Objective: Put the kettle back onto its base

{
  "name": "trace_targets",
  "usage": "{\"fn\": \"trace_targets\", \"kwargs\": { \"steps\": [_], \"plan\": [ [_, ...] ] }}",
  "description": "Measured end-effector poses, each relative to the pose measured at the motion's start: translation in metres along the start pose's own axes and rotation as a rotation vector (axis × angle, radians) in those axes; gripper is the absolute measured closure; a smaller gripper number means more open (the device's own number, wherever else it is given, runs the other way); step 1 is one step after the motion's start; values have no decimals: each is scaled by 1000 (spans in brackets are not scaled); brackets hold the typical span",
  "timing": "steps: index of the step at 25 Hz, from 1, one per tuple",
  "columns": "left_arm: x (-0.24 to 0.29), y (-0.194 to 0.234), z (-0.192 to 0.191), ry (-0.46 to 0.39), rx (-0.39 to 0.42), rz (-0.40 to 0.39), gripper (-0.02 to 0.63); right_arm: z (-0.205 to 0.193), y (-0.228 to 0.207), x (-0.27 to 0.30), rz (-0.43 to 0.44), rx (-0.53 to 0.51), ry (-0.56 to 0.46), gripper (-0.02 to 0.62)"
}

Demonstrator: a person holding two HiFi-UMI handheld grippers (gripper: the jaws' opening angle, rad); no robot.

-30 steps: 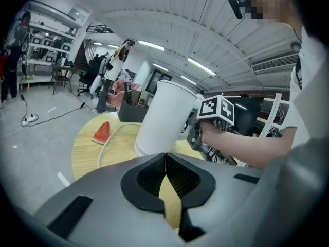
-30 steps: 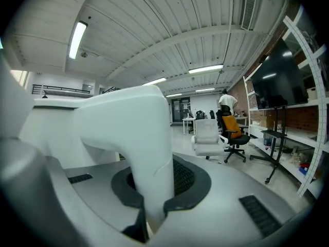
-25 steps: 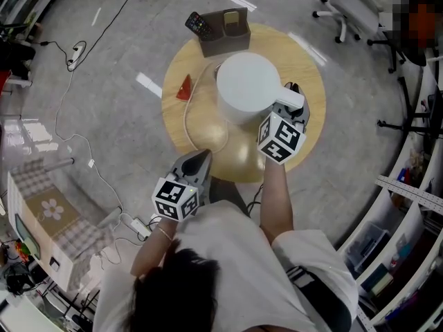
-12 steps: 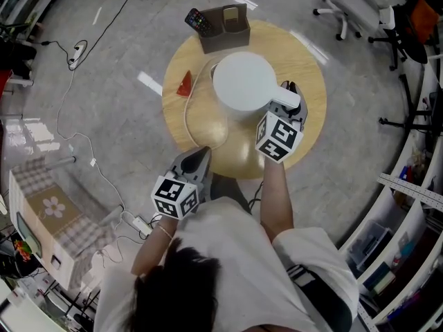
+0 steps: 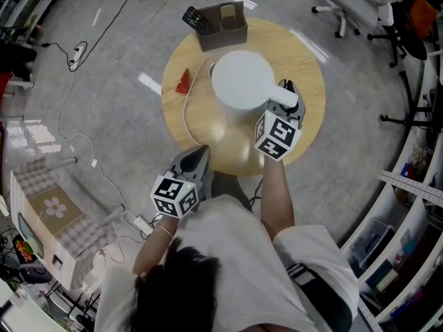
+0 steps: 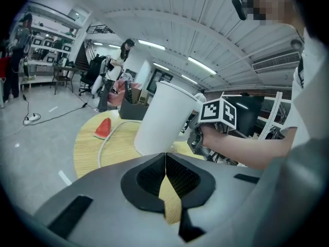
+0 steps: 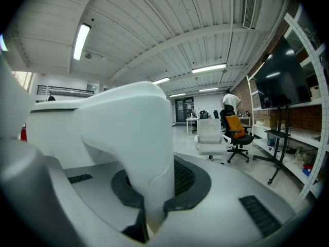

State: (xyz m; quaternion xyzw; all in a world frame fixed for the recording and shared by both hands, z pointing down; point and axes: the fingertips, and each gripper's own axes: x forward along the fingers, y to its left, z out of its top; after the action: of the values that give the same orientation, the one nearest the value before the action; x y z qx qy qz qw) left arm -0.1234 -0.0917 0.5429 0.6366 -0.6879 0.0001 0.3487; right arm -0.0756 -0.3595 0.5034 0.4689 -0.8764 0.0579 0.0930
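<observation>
A white kettle [image 5: 241, 81] is over the middle of the round wooden table [image 5: 308, 126]. My right gripper [image 5: 289, 106] is shut on its handle [image 5: 285, 95] from the near right side. In the right gripper view the white handle [image 7: 139, 138] fills the space between the jaws. The base is hidden beneath the kettle, and only its white cord [image 5: 187, 120] shows, looping across the table. Whether the kettle rests on the base I cannot tell. My left gripper [image 5: 197, 162] hovers at the table's near edge, shut and holding nothing [image 6: 165, 171], facing the kettle [image 6: 164, 120].
A red wedge [image 5: 183, 84] lies left of the kettle. A brown box [image 5: 223, 23] stands at the table's far edge, with a remote [image 5: 196, 21] beside it. Cables and a power strip [image 5: 75, 52] lie on the floor; office chairs [image 5: 353, 9] stand at the far right.
The kettle and my right gripper have shifted only slightly over the table. My left gripper has stayed where it was.
</observation>
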Motion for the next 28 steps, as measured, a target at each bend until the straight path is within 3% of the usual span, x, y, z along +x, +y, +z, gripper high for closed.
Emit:
{"fn": "trace_targets", "kwargs": {
  "steps": [13,21,28],
  "plan": [
    [7,-14,-3,-16,2,-26,580,-2,4,1,18,-14,0,549],
    [4,-15,-7,-32,-6,-10,580,-6,15,1,120,-17,45,549],
    [-2,-7,-6,-55,-45,7,580,-19,15,-4,143,-13,124,451]
  ]
}}
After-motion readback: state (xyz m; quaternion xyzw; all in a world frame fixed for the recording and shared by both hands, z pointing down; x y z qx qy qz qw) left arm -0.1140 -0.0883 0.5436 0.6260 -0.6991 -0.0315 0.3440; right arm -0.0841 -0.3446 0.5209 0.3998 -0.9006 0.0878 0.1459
